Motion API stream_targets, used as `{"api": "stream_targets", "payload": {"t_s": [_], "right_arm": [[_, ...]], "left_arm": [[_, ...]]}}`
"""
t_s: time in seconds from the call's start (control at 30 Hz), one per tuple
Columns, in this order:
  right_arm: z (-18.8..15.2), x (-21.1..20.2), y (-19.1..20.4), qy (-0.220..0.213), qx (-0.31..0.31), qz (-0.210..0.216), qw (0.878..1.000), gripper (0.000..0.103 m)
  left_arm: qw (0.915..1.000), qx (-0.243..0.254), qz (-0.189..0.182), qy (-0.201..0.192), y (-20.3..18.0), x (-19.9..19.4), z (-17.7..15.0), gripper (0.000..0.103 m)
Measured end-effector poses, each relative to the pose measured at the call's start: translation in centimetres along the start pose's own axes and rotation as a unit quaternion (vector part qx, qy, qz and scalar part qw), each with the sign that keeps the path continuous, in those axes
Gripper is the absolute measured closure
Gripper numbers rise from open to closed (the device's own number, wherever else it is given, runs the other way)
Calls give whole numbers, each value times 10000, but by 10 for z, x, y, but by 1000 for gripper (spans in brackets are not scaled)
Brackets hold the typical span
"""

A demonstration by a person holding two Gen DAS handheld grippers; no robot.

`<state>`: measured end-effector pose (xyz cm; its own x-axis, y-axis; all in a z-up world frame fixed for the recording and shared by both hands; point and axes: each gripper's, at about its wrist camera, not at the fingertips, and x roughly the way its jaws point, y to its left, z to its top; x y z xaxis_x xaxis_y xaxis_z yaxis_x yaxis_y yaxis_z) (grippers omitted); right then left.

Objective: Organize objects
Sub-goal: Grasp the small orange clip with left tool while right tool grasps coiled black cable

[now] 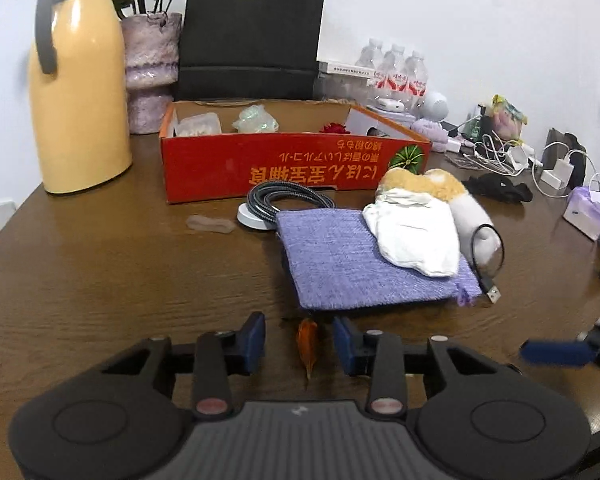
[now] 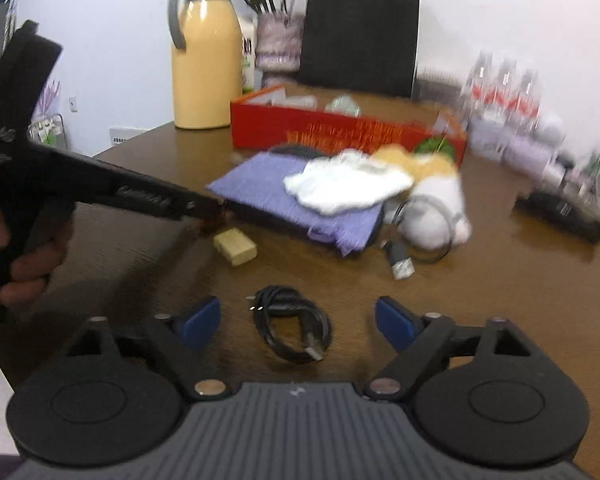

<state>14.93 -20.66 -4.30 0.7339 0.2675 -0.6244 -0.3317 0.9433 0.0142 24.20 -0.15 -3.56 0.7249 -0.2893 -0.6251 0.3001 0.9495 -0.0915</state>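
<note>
We see our left gripper (image 1: pixel 299 344) low over the brown table (image 1: pixel 100 264), its blue-padded jaws parted by a moderate gap on either side of a small orange object (image 1: pixel 308 345) lying on the wood; neither pad touches it, and we cannot tell what the object is. Just ahead lies a purple cloth pouch (image 1: pixel 340 260) with a crumpled white cloth (image 1: pixel 416 236) resting on its far right corner, and a plush toy (image 1: pixel 440 192) sits against that cloth. A coiled grey cable (image 1: pixel 288 202) lies between the pouch and a red cardboard box (image 1: pixel 284 164), which holds a few small items. A yellow jug (image 1: pixel 80 92) stands at the far left of the table. Our right gripper (image 2: pixel 296 320) has its jaws spread wide and holds nothing; a coiled black cable (image 2: pixel 292 328) lies on the table between its fingers (image 2: pixel 200 320), clear of both. In the right wrist view, a small beige block (image 2: pixel 236 246) lies near the front edge of the pouch, just beside the tip of the left gripper, and a USB plug (image 2: pixel 400 262) rests on the table near the plush toy. That view is blurred towards the right.
</note>
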Motion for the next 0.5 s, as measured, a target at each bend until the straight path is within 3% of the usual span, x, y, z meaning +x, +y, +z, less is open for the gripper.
{"api": "stream_targets", "payload": {"t_s": [0.1, 0.27, 0.5], "right_arm": [[1, 9, -4, 15, 184, -58, 9998, 58], [-1, 6, -7, 8, 227, -11, 9997, 58], [-9, -30, -11, -202, 382, -111, 9990, 59]], "left_arm": [[10000, -4, 1, 43, 0, 3, -3, 93], [9999, 16, 101, 51, -4, -22, -17, 94], [9979, -207, 340, -516, 3, -102, -20, 94]]}}
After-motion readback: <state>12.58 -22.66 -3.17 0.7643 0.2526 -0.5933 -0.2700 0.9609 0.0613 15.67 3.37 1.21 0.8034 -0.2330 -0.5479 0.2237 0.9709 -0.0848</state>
